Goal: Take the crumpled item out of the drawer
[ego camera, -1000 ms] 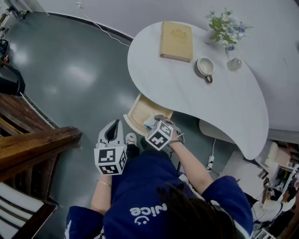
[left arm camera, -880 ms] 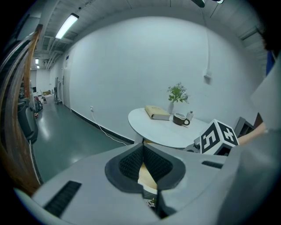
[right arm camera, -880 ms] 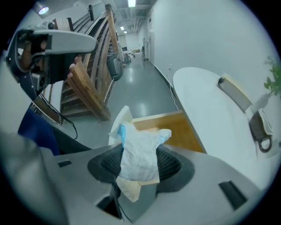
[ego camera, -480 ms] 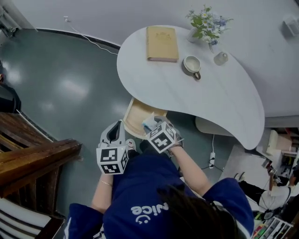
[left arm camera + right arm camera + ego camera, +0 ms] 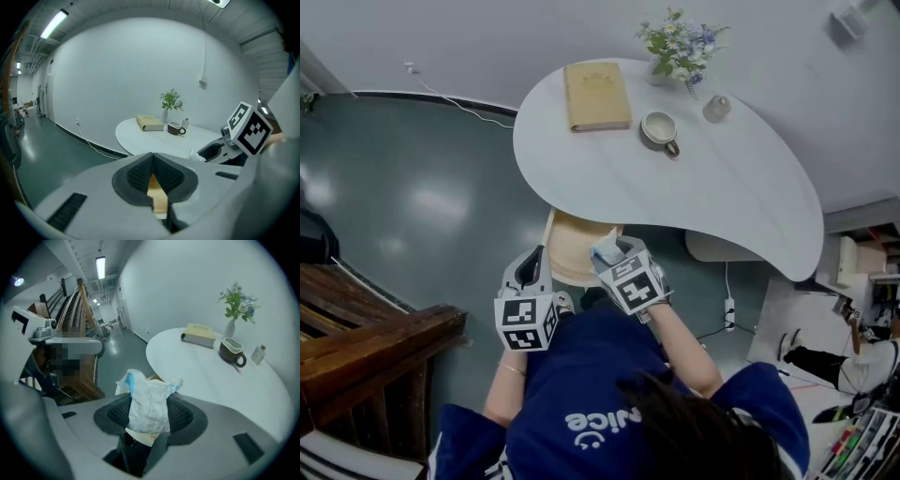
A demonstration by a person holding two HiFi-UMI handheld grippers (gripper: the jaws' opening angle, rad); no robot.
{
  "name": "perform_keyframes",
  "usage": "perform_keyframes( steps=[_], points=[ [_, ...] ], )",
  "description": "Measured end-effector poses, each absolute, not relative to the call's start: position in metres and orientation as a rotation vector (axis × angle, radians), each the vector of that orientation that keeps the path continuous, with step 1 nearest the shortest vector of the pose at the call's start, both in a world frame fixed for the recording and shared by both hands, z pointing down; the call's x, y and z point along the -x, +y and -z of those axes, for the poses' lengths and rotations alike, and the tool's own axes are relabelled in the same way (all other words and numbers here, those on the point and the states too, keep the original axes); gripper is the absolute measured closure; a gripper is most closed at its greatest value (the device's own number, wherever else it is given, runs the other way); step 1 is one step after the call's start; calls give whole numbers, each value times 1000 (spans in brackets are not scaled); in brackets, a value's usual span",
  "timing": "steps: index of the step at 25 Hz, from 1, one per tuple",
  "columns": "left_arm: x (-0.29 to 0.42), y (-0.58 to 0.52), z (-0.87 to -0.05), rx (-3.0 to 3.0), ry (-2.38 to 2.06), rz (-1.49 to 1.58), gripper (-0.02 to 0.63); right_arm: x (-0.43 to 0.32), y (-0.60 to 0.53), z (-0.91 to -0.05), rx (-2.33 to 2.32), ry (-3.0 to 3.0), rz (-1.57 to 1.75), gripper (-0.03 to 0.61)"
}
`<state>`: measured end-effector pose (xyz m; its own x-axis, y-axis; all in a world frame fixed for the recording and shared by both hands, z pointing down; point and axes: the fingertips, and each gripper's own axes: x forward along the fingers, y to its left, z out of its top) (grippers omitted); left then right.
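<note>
Wad (image 5: 149, 404) sits pinched between my right gripper's (image 5: 150, 420) half-closed jaws, above the open drawer (image 5: 567, 246). I should hold firm and lift clear of the desk (image 5: 750, 197) edge; left gripper (image 5: 152, 174) is closed, empty.

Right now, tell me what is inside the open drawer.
The visible part of the drawer shows only bare pale wood. Its near right corner is hidden behind the right gripper, shut on the crumpled item.
</note>
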<state>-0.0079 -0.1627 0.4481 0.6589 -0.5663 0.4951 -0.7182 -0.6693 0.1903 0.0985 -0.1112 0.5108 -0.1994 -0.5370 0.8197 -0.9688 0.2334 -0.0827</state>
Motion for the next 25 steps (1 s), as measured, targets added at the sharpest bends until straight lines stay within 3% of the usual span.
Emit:
perform_keyframes(
  steps=[25],
  points=[
    [-43,-177,-372,-2712,-944,-359,609,-149,-125,-387,-1951,-1978,-508,356]
  ],
)
